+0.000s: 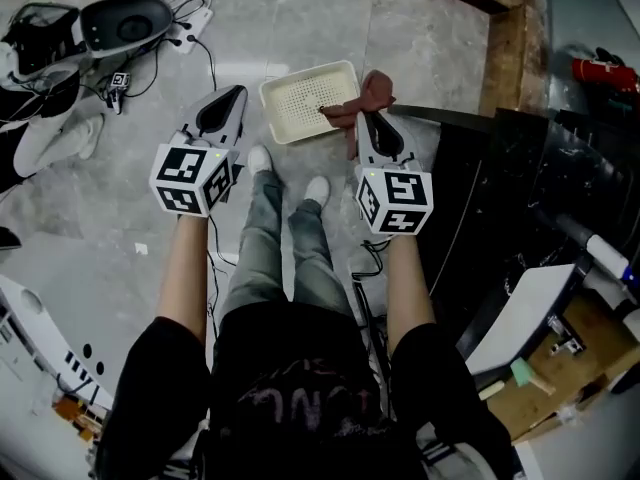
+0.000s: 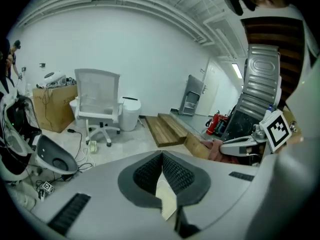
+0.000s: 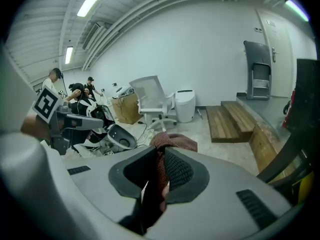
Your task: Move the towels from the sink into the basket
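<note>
Looking down over a standing person with a gripper in each hand. The right gripper point(image 1: 370, 120) has its fingers pinched almost together on a reddish-brown towel point(image 1: 366, 96). The towel hangs above the right edge of a white perforated basket point(image 1: 300, 106) on the floor. The left gripper point(image 1: 234, 95) has its fingers closed, holding nothing. To land the towel cleanly, it likely needs carrying left over the basket's middle and lowering before the fingers part.
</note>
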Demonstrator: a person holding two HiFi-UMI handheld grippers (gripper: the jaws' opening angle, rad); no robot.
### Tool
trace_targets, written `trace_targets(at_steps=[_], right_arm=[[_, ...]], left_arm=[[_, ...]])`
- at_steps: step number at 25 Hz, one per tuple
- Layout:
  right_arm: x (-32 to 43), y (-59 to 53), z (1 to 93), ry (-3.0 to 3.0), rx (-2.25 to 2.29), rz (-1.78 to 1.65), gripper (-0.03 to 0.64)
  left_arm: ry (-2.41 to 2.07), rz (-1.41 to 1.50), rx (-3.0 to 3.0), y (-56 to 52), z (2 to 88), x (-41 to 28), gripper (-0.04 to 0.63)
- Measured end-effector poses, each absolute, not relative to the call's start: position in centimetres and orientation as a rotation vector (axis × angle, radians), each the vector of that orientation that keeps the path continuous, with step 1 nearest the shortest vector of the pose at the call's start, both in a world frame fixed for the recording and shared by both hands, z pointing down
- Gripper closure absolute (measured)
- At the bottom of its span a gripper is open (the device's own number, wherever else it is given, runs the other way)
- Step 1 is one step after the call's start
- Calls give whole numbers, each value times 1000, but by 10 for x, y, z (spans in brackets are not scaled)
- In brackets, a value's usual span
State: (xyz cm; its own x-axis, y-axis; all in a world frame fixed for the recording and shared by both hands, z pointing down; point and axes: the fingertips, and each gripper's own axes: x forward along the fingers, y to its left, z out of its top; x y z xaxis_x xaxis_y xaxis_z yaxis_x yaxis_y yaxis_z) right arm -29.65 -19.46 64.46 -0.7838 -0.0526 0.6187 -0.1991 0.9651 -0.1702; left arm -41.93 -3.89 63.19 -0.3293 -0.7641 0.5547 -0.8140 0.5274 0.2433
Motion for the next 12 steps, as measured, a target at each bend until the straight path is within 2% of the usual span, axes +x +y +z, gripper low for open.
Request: trace_targets(at_steps=[12], right_arm=[[-299,-184,876,-2317,121,290,549]], left_arm=[[-1991,160,1182,-13,868,-412,589]])
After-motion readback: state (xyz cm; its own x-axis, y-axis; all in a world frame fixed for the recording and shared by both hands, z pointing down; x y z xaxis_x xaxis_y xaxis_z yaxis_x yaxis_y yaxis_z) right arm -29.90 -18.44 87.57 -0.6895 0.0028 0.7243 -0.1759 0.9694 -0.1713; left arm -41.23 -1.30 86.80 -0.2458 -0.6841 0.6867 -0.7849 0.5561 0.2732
